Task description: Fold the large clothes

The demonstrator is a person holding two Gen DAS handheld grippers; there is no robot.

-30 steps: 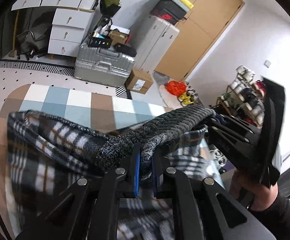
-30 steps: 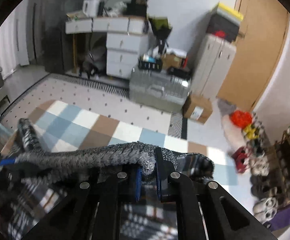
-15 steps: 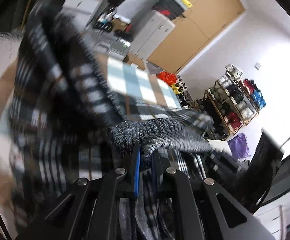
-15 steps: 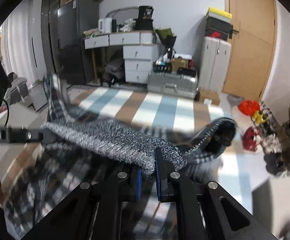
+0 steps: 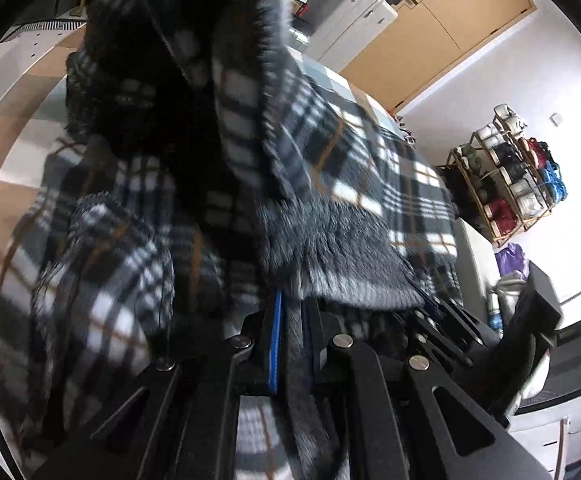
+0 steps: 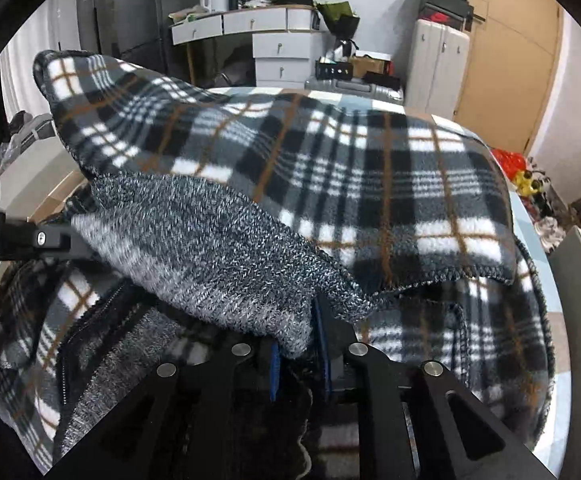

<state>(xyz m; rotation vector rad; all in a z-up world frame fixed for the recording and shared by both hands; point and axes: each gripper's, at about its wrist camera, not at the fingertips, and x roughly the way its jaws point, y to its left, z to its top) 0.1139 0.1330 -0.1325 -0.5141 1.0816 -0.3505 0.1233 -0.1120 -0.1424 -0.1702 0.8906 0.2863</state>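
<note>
A black, white and brown plaid fleece garment [image 6: 370, 168] with a grey knit hem band [image 6: 218, 256] hangs raised in the air and fills both views. My right gripper [image 6: 296, 344] is shut on the knit hem. My left gripper [image 5: 290, 320] is shut on the same hem further along, and the plaid fleece [image 5: 350, 168] billows over it. The left gripper also shows at the left edge of the right wrist view [image 6: 26, 238], and the right gripper shows at the lower right of the left wrist view [image 5: 490, 320]. The checked rug under the garment is mostly hidden.
A white drawer unit [image 6: 280, 50], a silver suitcase [image 6: 354, 88] and a white cabinet [image 6: 436, 68] stand at the far wall beside a wooden door [image 6: 506, 64]. A shoe rack [image 5: 506, 176] stands to the right. The checked rug [image 5: 6, 152] lies below.
Both grippers have swung the garment upward; the fleece has flipped up and over and now spreads across both views, hiding most of the rug.
</note>
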